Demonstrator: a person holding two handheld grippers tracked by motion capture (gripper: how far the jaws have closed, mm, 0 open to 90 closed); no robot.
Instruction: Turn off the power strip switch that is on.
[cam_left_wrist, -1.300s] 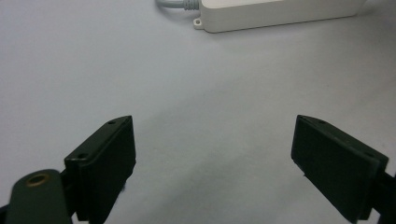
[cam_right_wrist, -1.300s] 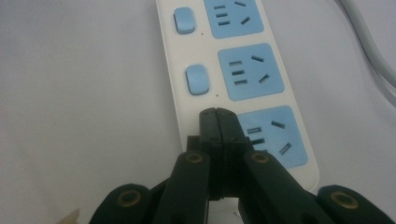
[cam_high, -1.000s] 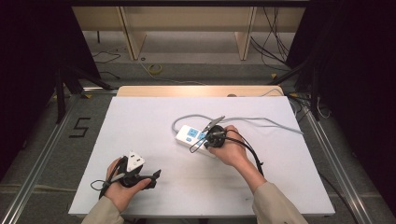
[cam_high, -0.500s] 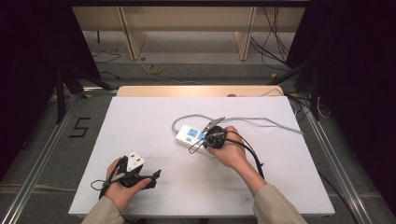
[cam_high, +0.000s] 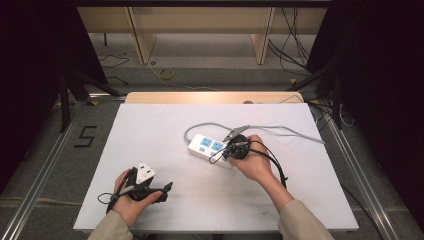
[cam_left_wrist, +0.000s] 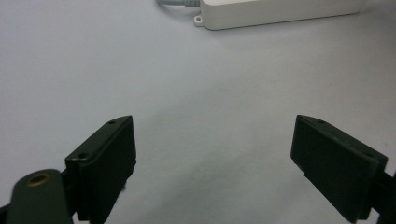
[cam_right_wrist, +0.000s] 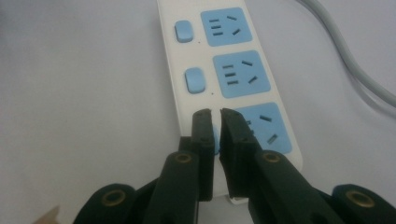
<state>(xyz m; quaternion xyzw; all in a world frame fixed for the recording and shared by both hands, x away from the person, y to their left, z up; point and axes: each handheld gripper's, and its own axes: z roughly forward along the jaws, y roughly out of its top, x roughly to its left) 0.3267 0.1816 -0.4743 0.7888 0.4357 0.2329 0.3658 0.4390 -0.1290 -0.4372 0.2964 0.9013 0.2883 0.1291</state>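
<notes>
A: Since a switch is being pressed, why is the right gripper (cam_right_wrist: 215, 114) being held nearly closed?
B: So one narrow tip is being presented to the power strip (cam_right_wrist: 224, 79) directly beneath it.
A: And the left gripper (cam_left_wrist: 212, 154)?
B: It is being rested wide apart, with the strip well ahead of it.

Desk (cam_high: 165, 130): flat white top, pale wooden strip along its far edge. White power strip (cam_high: 209, 147) lies on it right of centre, blue sockets facing up, set at a slant. Its grey cord (cam_high: 280, 129) leaves the far end, loops and runs off over the right side; where it ends is unclear. Near edge bears a few small dark marks.
</notes>
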